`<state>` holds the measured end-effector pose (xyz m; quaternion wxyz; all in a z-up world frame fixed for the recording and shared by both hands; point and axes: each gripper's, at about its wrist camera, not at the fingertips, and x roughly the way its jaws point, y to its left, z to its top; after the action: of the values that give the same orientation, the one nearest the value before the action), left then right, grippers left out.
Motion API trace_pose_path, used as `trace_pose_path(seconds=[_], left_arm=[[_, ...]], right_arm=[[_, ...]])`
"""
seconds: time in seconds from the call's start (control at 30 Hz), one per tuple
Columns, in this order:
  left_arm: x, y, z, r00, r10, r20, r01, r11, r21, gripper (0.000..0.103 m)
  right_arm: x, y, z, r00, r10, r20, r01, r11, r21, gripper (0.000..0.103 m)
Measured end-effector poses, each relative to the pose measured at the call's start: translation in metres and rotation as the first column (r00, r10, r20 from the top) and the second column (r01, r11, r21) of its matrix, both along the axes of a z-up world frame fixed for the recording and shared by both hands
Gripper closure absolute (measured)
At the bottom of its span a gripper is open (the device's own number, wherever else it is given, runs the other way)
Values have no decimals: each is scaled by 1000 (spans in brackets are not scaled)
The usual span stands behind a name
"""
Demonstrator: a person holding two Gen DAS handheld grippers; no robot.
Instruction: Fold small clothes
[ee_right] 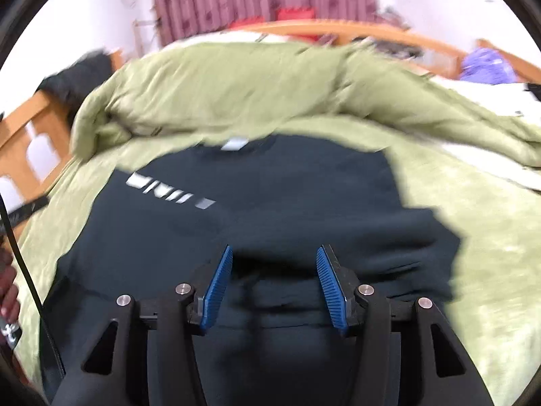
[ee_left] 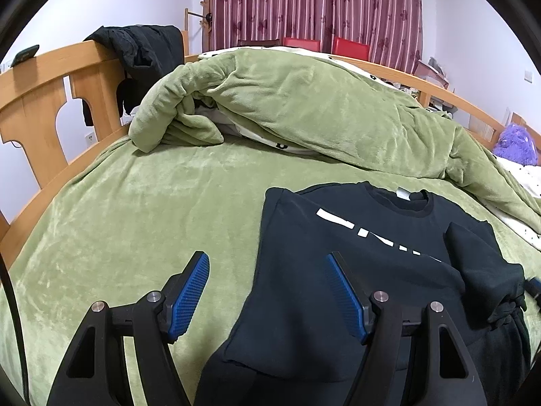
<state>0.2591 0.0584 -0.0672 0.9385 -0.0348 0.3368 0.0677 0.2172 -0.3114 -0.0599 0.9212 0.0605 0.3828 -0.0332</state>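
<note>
A small black sweatshirt (ee_left: 304, 223) with white lettering lies face up on the green blanket (ee_left: 135, 209), collar away from me. One sleeve (ee_left: 473, 257) is folded in over the chest on the right. My left gripper (ee_left: 267, 265) hangs open over the shirt's left edge, one pad (ee_left: 192, 280) above the blanket and the other above the cloth. In the blurred right wrist view the sweatshirt (ee_right: 270, 182) fills the middle. My right gripper (ee_right: 274, 258) is open just above it, with a ridge of dark cloth lying between the pads (ee_right: 219, 277) and not pinched.
A bunched green quilt (ee_left: 304, 101) is heaped behind the shirt. The wooden bed rail (ee_left: 44, 77) curves along the left, with a black garment (ee_left: 142, 47) draped on it. A purple plush (ee_left: 515, 145) sits far right. A hand (ee_right: 8, 291) and a cable (ee_right: 23, 264) show at the left edge.
</note>
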Motion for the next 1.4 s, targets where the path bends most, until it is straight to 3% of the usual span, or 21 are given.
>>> trace_pose_path(seconds=[0.2, 0.37, 0.53, 0.97, 1.07, 1.13, 1.17, 1.4], left_arm=[[2, -13, -5, 1000, -12, -8, 12, 999, 30, 34], [6, -21, -11, 1000, -19, -17, 20, 998, 63, 33], [13, -26, -20, 999, -23, -40, 26, 997, 77, 33], [21, -29, -34, 997, -33, -72, 39, 995, 94, 33], [20, -30, -34, 997, -36, -69, 42, 995, 88, 33], [18, -31, -33, 997, -40, -62, 45, 995, 90, 33], [16, -31, -31, 997, -40, -58, 46, 995, 91, 33], [6, -20, -21, 999, -37, -35, 40, 996, 77, 33]], right_arm=[[-3, -91, -10, 976, -214, -46, 216, 976, 41, 52], [2, -135, -43, 951, -277, -140, 293, 949, 114, 51], [9, -149, -72, 936, -280, -212, 314, 937, 149, 47], [29, -145, -92, 936, -268, -227, 311, 934, 177, 46], [28, -146, -92, 940, -249, -235, 299, 930, 213, 57], [26, -145, -88, 940, -255, -229, 302, 932, 203, 83], [25, -144, -84, 938, -268, -219, 306, 937, 166, 89], [10, -131, -38, 965, -251, -81, 262, 950, 169, 96]])
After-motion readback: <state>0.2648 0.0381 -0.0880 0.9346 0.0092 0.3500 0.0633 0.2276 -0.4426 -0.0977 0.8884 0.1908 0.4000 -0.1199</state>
